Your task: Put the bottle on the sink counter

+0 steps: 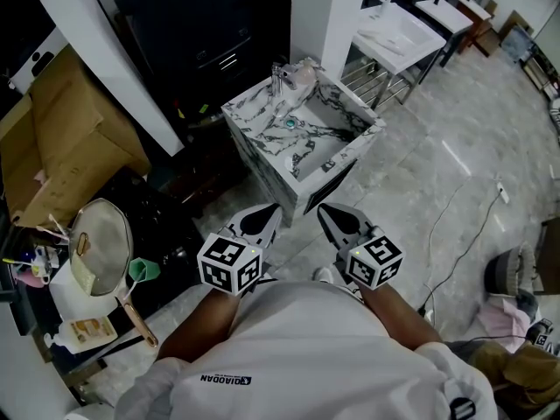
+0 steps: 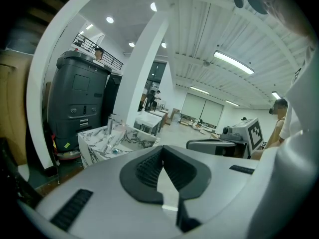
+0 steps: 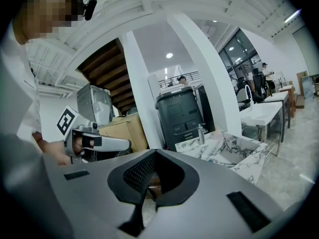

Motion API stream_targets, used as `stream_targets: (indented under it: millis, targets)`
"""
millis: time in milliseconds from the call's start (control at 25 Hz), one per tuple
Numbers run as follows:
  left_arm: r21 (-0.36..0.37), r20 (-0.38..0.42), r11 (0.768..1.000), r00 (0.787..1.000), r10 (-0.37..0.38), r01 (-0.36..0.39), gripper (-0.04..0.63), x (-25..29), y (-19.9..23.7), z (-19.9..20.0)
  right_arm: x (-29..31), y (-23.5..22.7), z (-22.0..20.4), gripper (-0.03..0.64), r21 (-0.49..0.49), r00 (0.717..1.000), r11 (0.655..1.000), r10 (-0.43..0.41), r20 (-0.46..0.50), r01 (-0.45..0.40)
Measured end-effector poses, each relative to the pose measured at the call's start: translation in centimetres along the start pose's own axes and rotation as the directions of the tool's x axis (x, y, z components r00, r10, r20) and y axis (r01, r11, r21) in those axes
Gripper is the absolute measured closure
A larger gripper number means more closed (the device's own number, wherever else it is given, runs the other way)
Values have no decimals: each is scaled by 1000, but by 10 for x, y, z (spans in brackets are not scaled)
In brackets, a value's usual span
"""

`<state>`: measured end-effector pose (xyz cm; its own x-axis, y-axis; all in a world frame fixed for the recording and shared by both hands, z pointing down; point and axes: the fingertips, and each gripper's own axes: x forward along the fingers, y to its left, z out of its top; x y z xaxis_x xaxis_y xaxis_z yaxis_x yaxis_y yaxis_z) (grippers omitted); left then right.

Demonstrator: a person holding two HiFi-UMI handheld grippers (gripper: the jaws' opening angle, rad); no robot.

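Evidently left hand-held gripper [image 1: 274, 208], right hand-held gripper [image 1: 322, 208] pressed together; axis of bottle [image 1: 85, 332] unclear.

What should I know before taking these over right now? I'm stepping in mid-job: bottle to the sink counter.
Grippers: left hand-held gripper shut, empty; right hand-held gripper shut, empty. Both are near the body, pointing at the marble sink.
Things: a white labelled bottle sits in the clutter at the head view's lower left. A pale clear thing lies by the faucet; I can't tell what it is.
Done: nothing evident.
Left: probably fetch the bottle and set it on the sink counter.
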<state>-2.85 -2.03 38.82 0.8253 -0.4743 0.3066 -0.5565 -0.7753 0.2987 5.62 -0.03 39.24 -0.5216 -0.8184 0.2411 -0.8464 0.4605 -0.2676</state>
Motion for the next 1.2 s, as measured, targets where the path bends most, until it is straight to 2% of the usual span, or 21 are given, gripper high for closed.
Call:
stream_targets:
  millis: [1200]
  targets:
    - [-15, 26, 1000, 999, 20, -19, 581, 0, -5, 1, -5, 0, 1, 577, 1, 1000, 1000, 19, 3, -19]
